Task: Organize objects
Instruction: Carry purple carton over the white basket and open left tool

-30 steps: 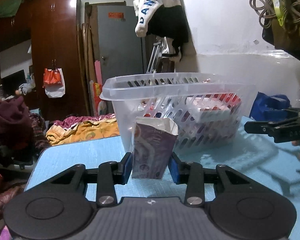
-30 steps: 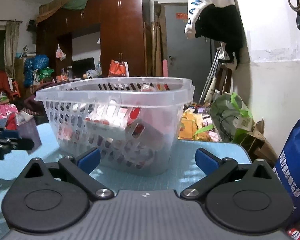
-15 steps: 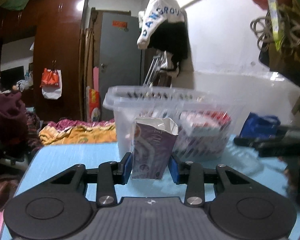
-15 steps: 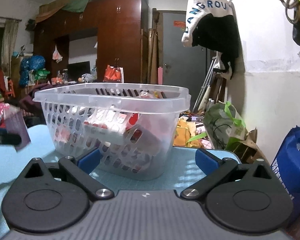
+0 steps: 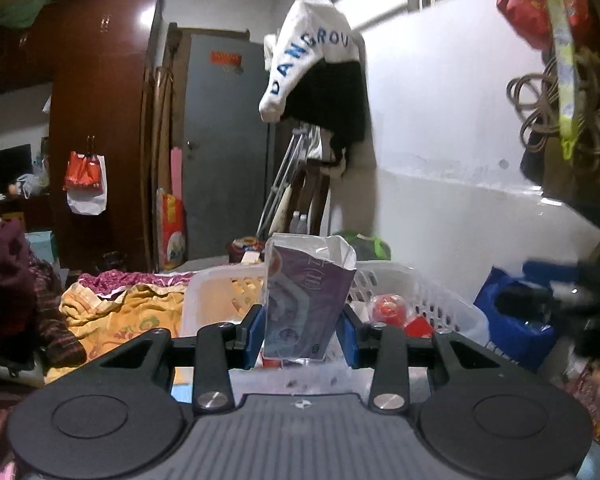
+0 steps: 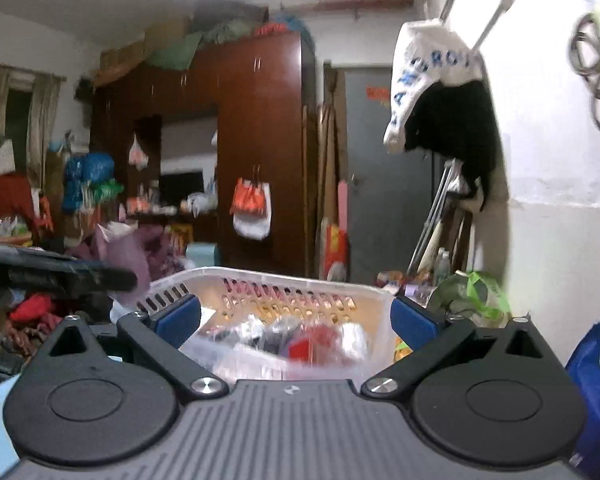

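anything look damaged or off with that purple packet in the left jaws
Yes. The purple packet clamped upright in the left gripper has a torn, ragged top edge that stands open, so it looks already opened. It is held above the near rim of the white basket. No spill is visible.

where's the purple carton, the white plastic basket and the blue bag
purple paper carton [image 5: 306, 300], left wrist view, middle of its front face
white perforated plastic basket [image 6: 300, 280], right wrist view, far rim
blue fabric bag [image 5: 516, 332], left wrist view, its front side
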`<control>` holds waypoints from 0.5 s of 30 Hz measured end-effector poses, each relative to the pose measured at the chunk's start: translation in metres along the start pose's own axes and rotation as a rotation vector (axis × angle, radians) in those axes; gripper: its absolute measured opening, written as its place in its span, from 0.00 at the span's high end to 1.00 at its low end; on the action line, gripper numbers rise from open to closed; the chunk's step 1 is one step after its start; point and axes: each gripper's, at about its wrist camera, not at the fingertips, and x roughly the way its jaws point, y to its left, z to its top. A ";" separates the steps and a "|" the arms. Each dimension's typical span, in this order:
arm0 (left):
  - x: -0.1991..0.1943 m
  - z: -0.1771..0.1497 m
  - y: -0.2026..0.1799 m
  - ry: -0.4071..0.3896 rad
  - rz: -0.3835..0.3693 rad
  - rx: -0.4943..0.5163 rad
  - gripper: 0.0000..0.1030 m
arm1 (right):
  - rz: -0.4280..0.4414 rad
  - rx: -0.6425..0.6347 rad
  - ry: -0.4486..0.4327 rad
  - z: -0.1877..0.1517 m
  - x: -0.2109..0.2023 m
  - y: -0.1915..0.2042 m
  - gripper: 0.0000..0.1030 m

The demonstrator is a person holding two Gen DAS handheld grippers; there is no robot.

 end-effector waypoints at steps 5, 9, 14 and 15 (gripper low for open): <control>0.028 0.020 0.001 0.044 0.059 -0.009 0.58 | -0.006 0.011 0.071 0.033 0.026 -0.005 0.00; 0.060 0.020 0.008 0.108 0.088 0.029 0.43 | -0.035 -0.017 0.106 0.031 0.043 -0.004 0.00; 0.062 0.004 0.017 0.136 0.089 0.025 0.26 | -0.025 -0.017 0.179 0.021 0.055 -0.002 0.00; 0.058 0.004 0.017 0.133 0.079 0.027 0.24 | -0.019 -0.023 0.186 0.020 0.055 -0.001 0.00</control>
